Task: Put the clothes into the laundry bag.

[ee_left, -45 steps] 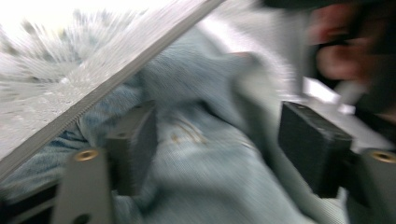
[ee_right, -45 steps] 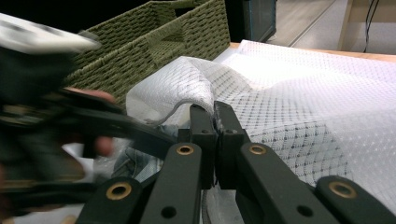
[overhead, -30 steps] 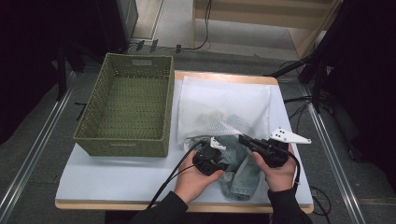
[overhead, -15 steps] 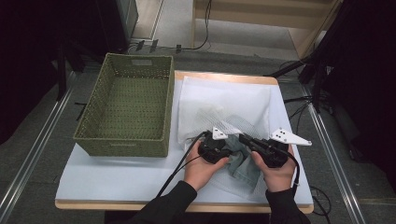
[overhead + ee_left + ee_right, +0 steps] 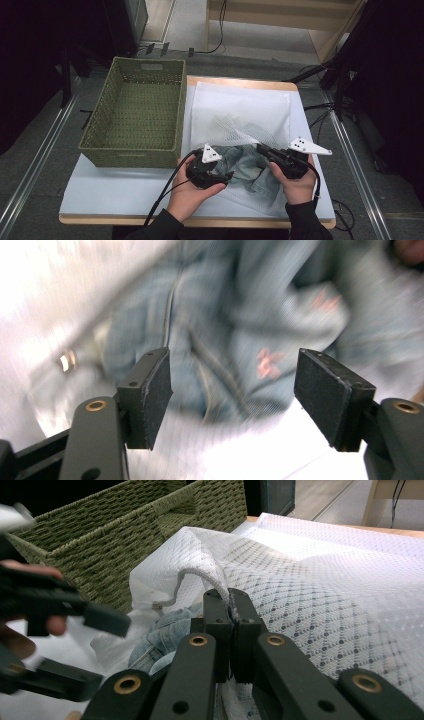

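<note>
A pale blue-white table with a wooden edge fills the lower middle of the high view. On its left part, toward the upper left of the frame, stands a rectangular olive woven basket, its coarse wicker walls flaring slightly upward and its long axis running from bottom to top of the frame. Just right of it lies a white mesh laundry bag, thin and translucent with a diamond net pattern, spread flat toward the top of the frame and bunched at its near end; its long axis also runs bottom to top, and its mouth points toward the bottom edge.

At that mouth, in the lower middle of the frame, sits a crumpled piece of faded blue denim, soft and creased, with stitched seams and small pinkish marks seen in the left gripper view; part of it is under the mesh.

The right gripper has its 2 jaws pressed together on the mesh edge, lifting it into a peak beside a white cord. The left gripper has just been opening; its jaws stand apart above the denim, with nothing pinched.
</note>
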The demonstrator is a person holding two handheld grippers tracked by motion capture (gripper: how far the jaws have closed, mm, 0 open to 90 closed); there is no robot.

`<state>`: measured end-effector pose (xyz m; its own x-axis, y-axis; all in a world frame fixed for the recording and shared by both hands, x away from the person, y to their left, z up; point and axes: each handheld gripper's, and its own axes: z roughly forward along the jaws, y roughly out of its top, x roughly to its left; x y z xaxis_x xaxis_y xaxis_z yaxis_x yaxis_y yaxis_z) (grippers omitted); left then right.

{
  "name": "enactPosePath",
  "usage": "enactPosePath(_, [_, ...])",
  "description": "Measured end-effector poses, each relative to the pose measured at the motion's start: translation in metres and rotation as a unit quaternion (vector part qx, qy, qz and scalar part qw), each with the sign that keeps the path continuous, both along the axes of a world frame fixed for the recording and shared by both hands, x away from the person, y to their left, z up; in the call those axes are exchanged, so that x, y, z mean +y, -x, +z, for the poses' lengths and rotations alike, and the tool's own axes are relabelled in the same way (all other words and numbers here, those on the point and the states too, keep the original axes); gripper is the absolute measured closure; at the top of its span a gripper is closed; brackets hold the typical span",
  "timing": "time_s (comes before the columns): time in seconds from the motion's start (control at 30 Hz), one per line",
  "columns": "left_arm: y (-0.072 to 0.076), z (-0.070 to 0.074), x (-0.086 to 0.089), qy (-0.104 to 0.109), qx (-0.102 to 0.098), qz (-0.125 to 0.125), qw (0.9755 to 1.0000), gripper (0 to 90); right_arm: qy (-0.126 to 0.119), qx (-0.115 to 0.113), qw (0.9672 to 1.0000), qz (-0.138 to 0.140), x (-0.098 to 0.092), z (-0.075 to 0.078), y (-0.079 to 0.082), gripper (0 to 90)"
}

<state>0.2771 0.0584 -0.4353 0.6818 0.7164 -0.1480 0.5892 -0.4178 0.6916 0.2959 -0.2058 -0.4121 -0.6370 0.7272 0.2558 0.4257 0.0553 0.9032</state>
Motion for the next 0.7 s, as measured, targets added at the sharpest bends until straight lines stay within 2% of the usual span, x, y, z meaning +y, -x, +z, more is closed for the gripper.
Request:
enactPosePath(0.03, [-0.002, -0.007, -0.005, -0.010, 0.015, -0.002, 0.9998, 32.4, 0.001, 0.000, 1.0000, 0.001, 0.001, -0.001, 0.000, 89.7])
enactPosePath(0.07, [-0.003, -0.012, -0.011, -0.016, 0.021, -0.006, 0.9996, 31.6, 0.000, 0.002, 1.0000, 0.001, 0.001, -0.001, 0.000, 89.7])
enactPosePath(0.17, [-0.009, -0.011, -0.029, -0.038, 0.010, 0.005, 0.9992, 32.5, 0.001, 0.002, 1.0000, 0.004, 0.004, -0.002, 0.000, 89.7])
enactPosePath(0.23, [-0.017, -0.010, -0.040, -0.065, -0.001, 0.006, 0.9979, 42.9, 0.002, 0.002, 1.0000, 0.006, 0.006, -0.002, 0.001, 89.7])
enactPosePath(0.27, [-0.021, -0.011, -0.044, -0.073, 0.002, 0.006, 0.9973, 50.2, 0.003, 0.002, 1.0000, 0.007, 0.007, -0.002, 0.001, 89.7])
enactPosePath(0.3, [-0.025, -0.010, -0.046, -0.076, -0.004, 0.007, 0.9971, 61.0, 0.002, 0.002, 1.0000, 0.009, 0.008, -0.001, 0.001, 89.7])
enactPosePath(0.33, [-0.028, -0.007, -0.045, -0.072, -0.006, 0.009, 0.9974, 71.9, 0.003, 0.002, 1.0000, 0.009, 0.009, -0.001, 0.002, 89.7])
enactPosePath(0.37, [-0.030, -0.004, -0.045, -0.056, -0.008, 0.009, 0.9983, 77.6, 0.002, 0.001, 0.9999, 0.010, 0.009, -0.001, 0.002, 89.7])
enactPosePath(0.4, [-0.030, 0.001, -0.043, -0.035, -0.029, 0.011, 0.9989, 81.0, 0.002, 0.000, 1.0000, 0.010, 0.009, 0.000, 0.003, 89.7])
enactPosePath(0.43, [-0.030, 0.006, -0.041, -0.010, -0.060, 0.007, 0.9981, 82.2, -0.002, 0.002, 0.9999, 0.011, 0.009, 0.001, 0.004, 89.7])
enactPosePath(0.47, [-0.031, 0.009, -0.040, 0.023, -0.087, 0.006, 0.9959, 82.7, -0.007, 0.000, 0.9999, 0.013, 0.008, 0.002, 0.004, 89.7])
enactPosePath(0.5, [-0.033, 0.012, -0.038, 0.049, -0.103, 0.007, 0.9935, 83.0, -0.015, 0.000, 0.9998, 0.015, 0.008, 0.003, 0.004, 89.7])
enactPosePath(0.53, [-0.037, 0.013, -0.038, 0.056, -0.108, 0.013, 0.9925, 83.0, -0.025, 0.001, 0.9995, 0.017, 0.008, 0.005, 0.005, 89.8])
enactPosePath(0.57, [-0.044, 0.012, -0.040, 0.049, -0.099, 0.019, 0.9937, 82.9, -0.030, 0.000, 0.9994, 0.018, 0.009, 0.007, 0.005, 89.8])
enactPosePath(0.63, [-0.059, -0.001, -0.043, 0.001, -0.083, 0.037, 0.9959, 82.0, -0.029, -0.004, 0.9994, 0.017, 0.011, 0.010, 0.008, 89.8])
enactPosePath(0.67, [-0.067, -0.012, -0.043, -0.022, -0.062, 0.053, 0.9965, 80.7, -0.028, -0.006, 0.9994, 0.018, 0.012, 0.010, 0.008, 89.8])
enactPosePath(0.7, [-0.074, -0.021, -0.039, -0.017, -0.041, 0.063, 0.9970, 78.5, -0.025, -0.005, 0.9995, 0.017, 0.012, 0.010, 0.008, 89.8])
